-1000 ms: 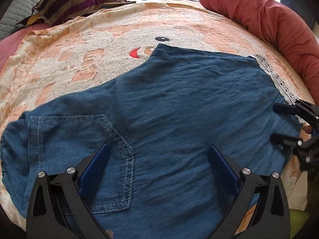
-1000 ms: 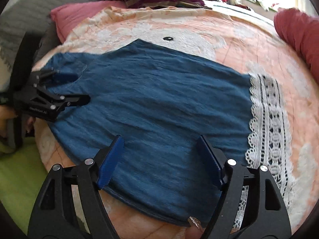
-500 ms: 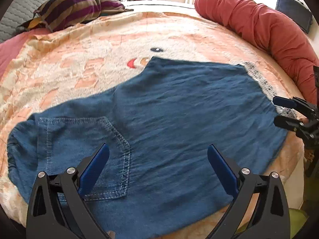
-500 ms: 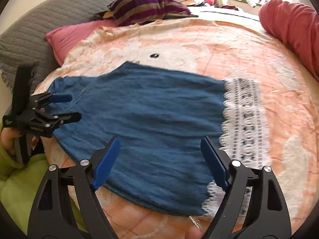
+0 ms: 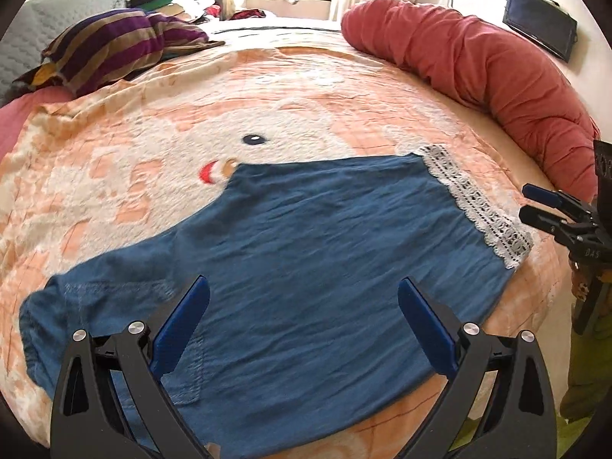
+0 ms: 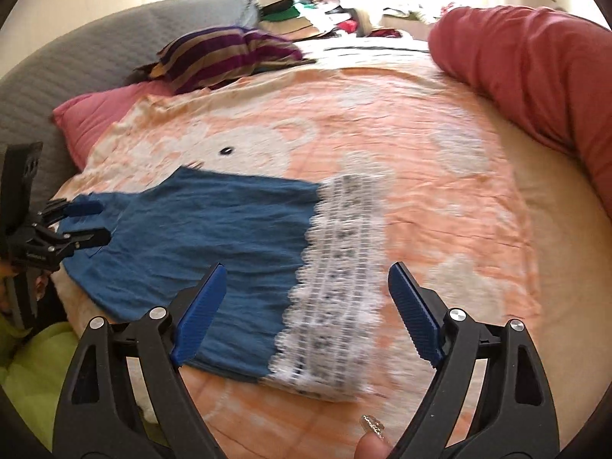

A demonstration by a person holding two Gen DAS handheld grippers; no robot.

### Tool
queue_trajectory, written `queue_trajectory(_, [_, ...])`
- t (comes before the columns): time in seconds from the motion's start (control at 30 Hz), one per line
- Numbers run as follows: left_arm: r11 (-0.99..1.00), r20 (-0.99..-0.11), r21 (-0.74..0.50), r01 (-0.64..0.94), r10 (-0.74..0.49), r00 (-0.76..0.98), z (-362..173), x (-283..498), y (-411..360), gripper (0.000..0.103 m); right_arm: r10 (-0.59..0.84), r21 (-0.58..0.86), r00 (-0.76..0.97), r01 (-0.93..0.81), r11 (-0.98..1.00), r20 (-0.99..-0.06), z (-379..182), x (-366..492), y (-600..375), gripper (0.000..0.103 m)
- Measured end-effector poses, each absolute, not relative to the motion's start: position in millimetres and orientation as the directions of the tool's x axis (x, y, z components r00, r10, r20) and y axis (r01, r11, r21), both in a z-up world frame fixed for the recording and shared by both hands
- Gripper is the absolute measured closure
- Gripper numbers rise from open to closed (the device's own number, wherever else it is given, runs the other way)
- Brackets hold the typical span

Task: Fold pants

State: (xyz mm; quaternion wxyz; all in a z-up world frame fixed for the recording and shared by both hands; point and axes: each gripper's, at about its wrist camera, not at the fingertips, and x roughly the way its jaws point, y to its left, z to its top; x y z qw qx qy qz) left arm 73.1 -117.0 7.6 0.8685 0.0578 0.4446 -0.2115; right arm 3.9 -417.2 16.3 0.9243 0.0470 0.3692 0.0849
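Blue denim pants [image 5: 306,248] lie flat on the orange blanket [image 5: 153,134], folded leg on leg, with a white lace hem [image 5: 482,210] at the right and a back pocket at the left. My left gripper [image 5: 302,283] hovers open above the waist end with nothing between its fingers. In the right wrist view the pants [image 6: 214,229] and their lace hem [image 6: 340,267] lie below my right gripper [image 6: 308,267]. Its jaws are opening and hold nothing. Each gripper shows in the other's view: the right gripper [image 5: 529,202] off the hem end, the left gripper [image 6: 101,222] over the waist end.
A long red bolster [image 5: 478,69] runs along the bed's right side. A striped pillow [image 5: 114,46], a pink pillow [image 6: 95,118] and a grey quilted headboard [image 6: 76,57] are at the far left. Green cloth [image 6: 30,363] lies beside the bed's near edge.
Both grippers have drawn back and up from the pants, so more of the bed shows. The right one has swung toward the lace hem and its jaws stand a little wider.
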Motion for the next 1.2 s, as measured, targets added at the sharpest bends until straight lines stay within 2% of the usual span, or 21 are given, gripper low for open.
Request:
queue_trajectory(0.3, [0.85,-0.791,-0.064,0.522,-0.363,0.493,22.6,89.3,-173.6,0.005,0.173,0.162,0.707,-0.083,0.983,-0.686,11.7,-10.4,-435.0,0.022])
queue_trajectory(0.77, [0.828,-0.816,-0.046,0.558,-0.354,0.457,15.0,137.1,-229.5,0.005,0.251,0.245,0.633,-0.1,0.964,-0.732,-26.7,-13.5,-429.1,0.022])
queue_trajectory(1.03, [0.799,-0.833,-0.003,0.602,-0.334,0.44,5.1,176.1,-268.3,0.005,0.321,0.328,0.613,-0.104,0.939,-0.723,-40.3,-4.5,-425.8,0.046])
queue_trajectory(1.2, [0.769,-0.84,-0.07,0.635,-0.389,0.378,-7.8,201.3,-290.5,0.005,0.343,0.356,0.622,-0.108,0.928,-0.704,-46.8,-1.8,-425.6,0.052])
